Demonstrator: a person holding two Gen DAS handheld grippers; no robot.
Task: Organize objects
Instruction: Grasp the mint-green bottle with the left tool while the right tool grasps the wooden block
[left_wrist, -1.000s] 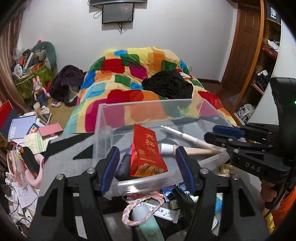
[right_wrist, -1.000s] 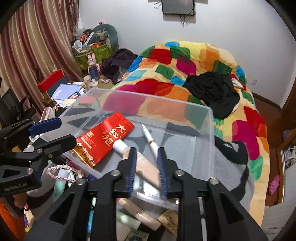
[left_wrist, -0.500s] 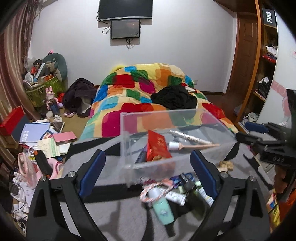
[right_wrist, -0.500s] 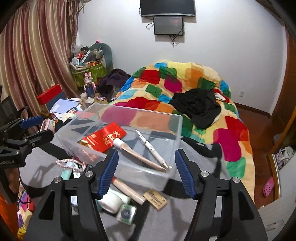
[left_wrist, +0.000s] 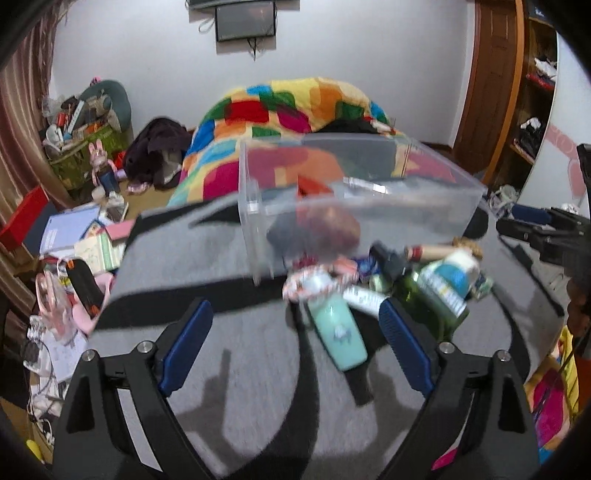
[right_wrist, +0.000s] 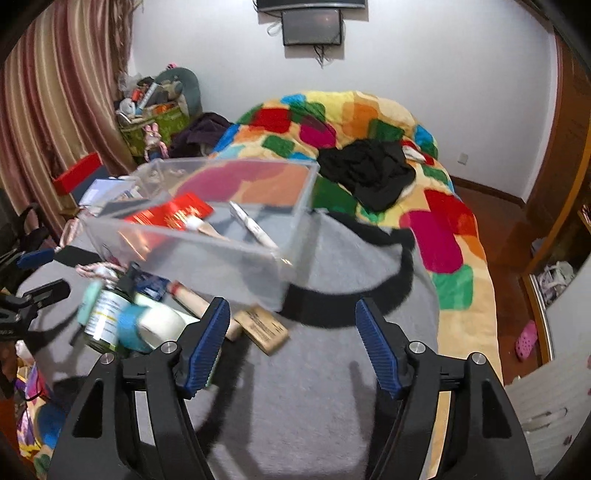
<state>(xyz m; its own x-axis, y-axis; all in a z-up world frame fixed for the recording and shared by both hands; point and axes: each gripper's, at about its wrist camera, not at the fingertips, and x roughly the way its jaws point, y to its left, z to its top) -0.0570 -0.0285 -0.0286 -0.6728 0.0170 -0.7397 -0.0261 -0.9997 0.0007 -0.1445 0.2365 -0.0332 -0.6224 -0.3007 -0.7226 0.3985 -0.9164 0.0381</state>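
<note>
Both my tongs hold nothing: the left tongs (left_wrist: 295, 343) stand wide and are easing inward, the right tongs (right_wrist: 291, 343) are widening. My next pick looks like the mint-green plastic bottle (left_wrist: 338, 330), lying between the left pads on the grey felt surface (left_wrist: 229, 354); I should straddle its middle and close squarely so it cannot roll. The clear plastic box (right_wrist: 207, 236), just beyond the pile, holds a red packet (right_wrist: 173, 214), a white pen (right_wrist: 253, 225) and a beige tube (right_wrist: 203, 226).
</note>
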